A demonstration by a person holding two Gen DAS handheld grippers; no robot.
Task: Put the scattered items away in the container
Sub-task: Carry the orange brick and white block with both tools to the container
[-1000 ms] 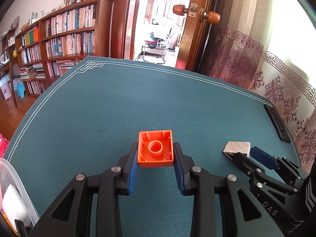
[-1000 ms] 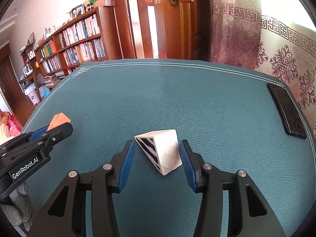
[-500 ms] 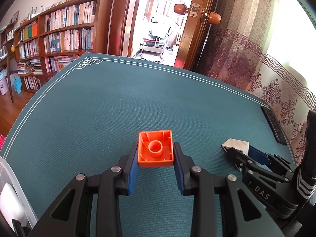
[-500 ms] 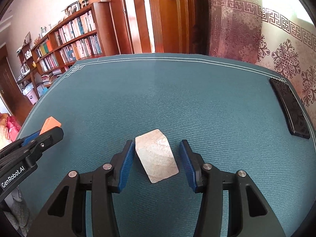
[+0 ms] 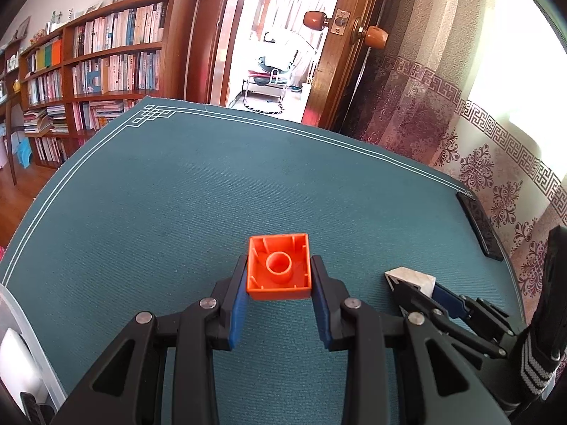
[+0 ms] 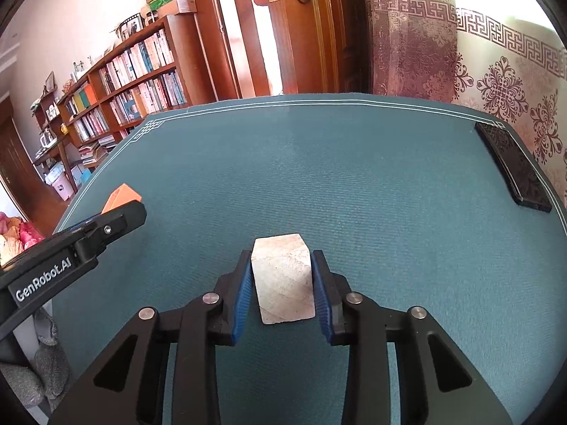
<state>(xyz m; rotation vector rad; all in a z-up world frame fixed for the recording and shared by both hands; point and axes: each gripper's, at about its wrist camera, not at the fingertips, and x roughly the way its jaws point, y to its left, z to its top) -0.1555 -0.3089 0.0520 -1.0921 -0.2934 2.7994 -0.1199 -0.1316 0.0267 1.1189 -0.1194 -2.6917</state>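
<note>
Bricks in both grippers: we've got the left gripper [image 5: 279, 295] clamped on a light, stiff orange brick [image 5: 278, 266] by its flat walls, the right gripper [image 6: 281, 292] squeezing a pale block [image 6: 283, 278], probably heavier and gritty, both above the green mat [image 6: 354, 184].

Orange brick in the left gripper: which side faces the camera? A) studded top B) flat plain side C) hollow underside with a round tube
C: the orange brick, clamped between the left gripper's fingers, shows an open cavity with a round tube inside.
</note>
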